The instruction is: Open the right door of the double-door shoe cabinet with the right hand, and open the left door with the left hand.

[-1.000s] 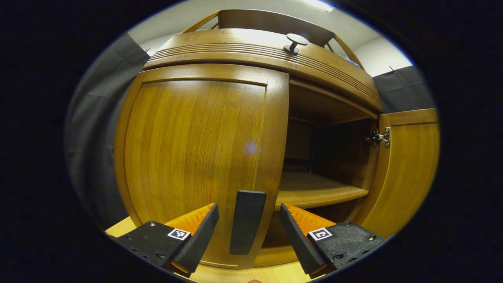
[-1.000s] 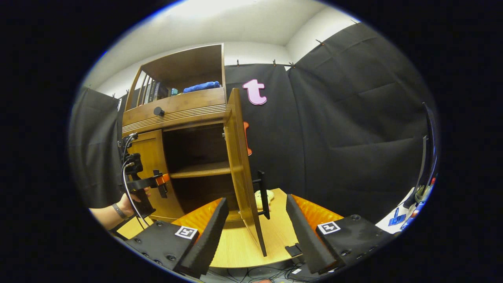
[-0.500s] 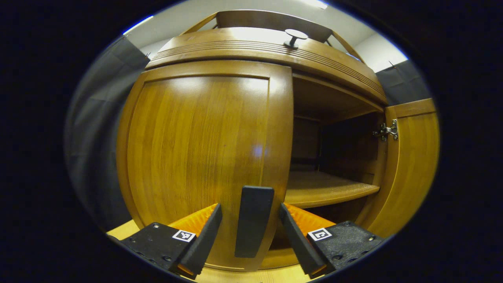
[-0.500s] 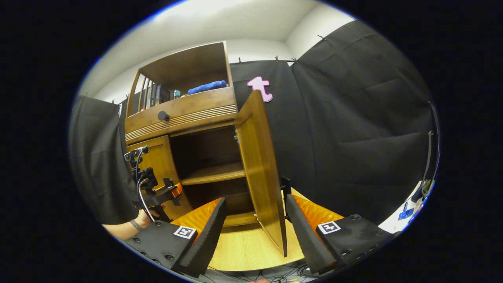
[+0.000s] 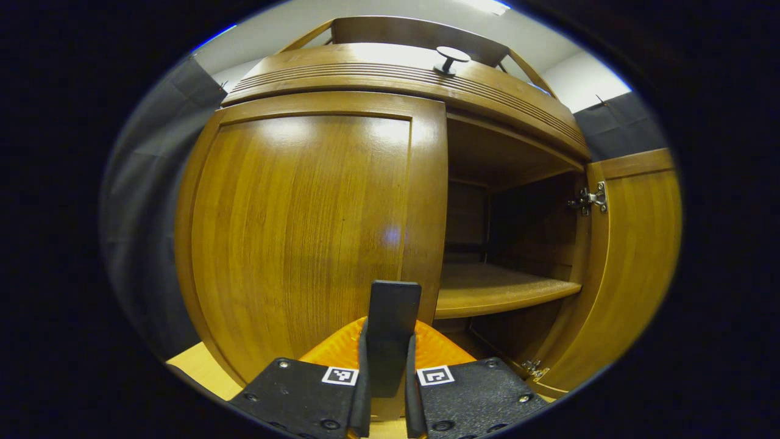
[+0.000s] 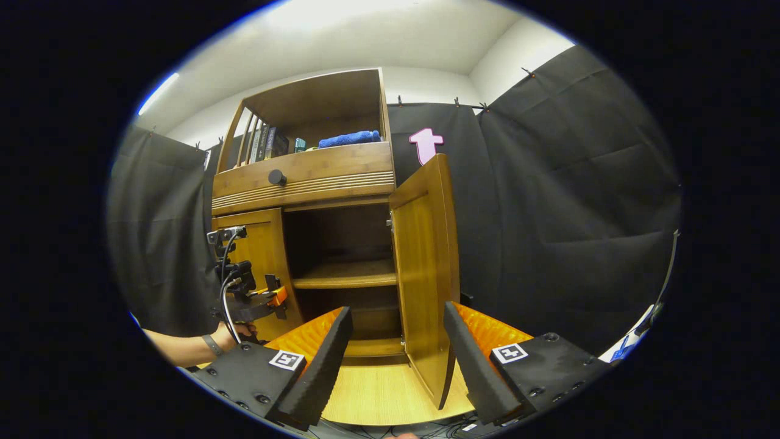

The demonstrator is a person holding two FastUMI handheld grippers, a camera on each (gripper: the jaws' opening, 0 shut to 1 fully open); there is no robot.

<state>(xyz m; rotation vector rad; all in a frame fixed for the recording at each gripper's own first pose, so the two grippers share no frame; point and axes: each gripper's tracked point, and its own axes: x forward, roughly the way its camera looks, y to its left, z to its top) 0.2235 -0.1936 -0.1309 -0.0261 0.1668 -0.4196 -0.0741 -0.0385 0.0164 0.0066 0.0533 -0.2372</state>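
Dark and flat, the left door's handle (image 5: 390,332) is pinched between both fingers of the left gripper (image 5: 385,390), with the left door (image 5: 304,231) shut. The right door (image 6: 426,274) is swung wide, its edge seen between the parted, empty fingers of the right gripper (image 6: 396,360).

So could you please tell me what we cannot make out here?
- Left gripper view: the left door handle's lower end, hidden between the left gripper's fingers.
- Right gripper view: the right door's outer face, turned away.
- Right gripper view: the book spines, too small.
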